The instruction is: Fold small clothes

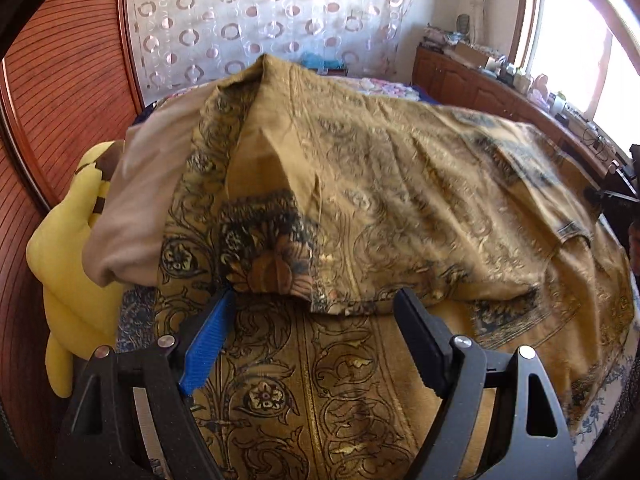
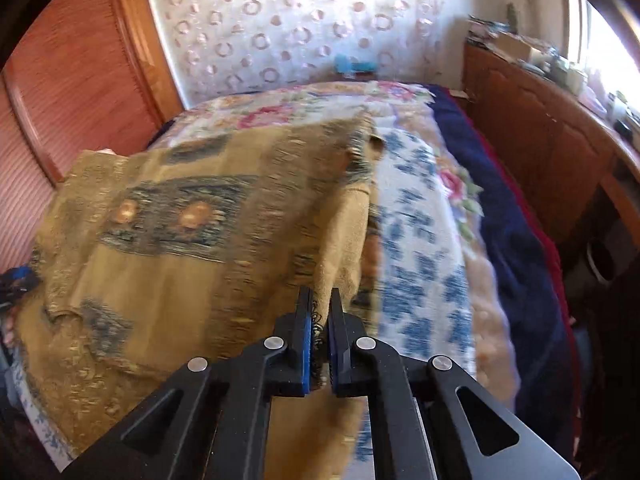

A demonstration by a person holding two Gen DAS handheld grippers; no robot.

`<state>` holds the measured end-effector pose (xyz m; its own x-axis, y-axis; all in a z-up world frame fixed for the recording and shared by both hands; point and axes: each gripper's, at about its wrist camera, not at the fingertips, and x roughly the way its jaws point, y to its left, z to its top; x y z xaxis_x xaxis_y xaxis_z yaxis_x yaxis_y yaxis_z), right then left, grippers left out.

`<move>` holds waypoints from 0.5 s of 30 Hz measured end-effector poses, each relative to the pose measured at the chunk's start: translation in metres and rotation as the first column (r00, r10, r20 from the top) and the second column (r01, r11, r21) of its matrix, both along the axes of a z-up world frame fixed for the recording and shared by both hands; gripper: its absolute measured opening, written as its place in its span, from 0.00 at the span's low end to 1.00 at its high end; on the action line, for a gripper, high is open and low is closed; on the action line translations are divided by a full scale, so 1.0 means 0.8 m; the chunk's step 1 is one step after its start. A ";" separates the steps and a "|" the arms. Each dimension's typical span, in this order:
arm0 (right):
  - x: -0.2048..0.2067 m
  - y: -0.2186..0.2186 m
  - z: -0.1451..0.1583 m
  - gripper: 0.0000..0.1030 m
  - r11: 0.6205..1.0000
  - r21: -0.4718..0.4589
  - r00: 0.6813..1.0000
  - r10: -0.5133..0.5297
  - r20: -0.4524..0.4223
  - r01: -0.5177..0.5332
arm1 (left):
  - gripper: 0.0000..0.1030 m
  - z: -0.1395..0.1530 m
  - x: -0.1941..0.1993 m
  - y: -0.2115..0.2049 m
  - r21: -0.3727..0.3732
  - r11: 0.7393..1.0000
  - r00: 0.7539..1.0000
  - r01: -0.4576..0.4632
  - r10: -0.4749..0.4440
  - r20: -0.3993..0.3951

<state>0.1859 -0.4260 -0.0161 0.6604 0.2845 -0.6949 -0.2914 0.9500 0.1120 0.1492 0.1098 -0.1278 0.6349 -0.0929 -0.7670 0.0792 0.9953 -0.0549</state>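
Note:
A mustard-gold garment [image 1: 360, 184] with dark floral print lies on the bed, partly folded over itself, with a raised peak at the back. My left gripper [image 1: 316, 300] is open, its jaws wide apart just in front of the folded hem, holding nothing. In the right wrist view the same garment [image 2: 180, 220] spreads to the left, blurred by motion. My right gripper [image 2: 320, 300] is shut on the garment's right edge, with cloth pinched between the blue pads.
A beige cloth [image 1: 140, 200] and a yellow plush toy [image 1: 68, 264] sit at the left. A floral blanket [image 2: 420, 220] covers the bed, with a navy edge [image 2: 512, 216]. A wooden cabinet [image 2: 540, 128] stands right, and a wooden wardrobe [image 1: 60, 100] left.

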 end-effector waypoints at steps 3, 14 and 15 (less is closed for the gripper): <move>0.001 0.006 -0.006 0.06 1.000 -0.007 1.000 0.006 0.019 -0.006 | 0.80 -0.001 0.001 0.000 0.001 1.000 1.000 -0.004 0.004 -0.004; 0.014 0.018 -0.036 0.05 0.998 -0.045 0.999 -0.035 0.037 0.036 | 0.83 -0.004 0.001 -0.008 0.037 0.999 1.000 0.002 -0.001 -0.015; 0.013 0.016 -0.035 0.05 0.998 -0.047 0.999 -0.036 0.038 0.038 | 0.83 -0.003 0.002 -0.008 0.037 0.999 1.000 0.002 -0.001 -0.015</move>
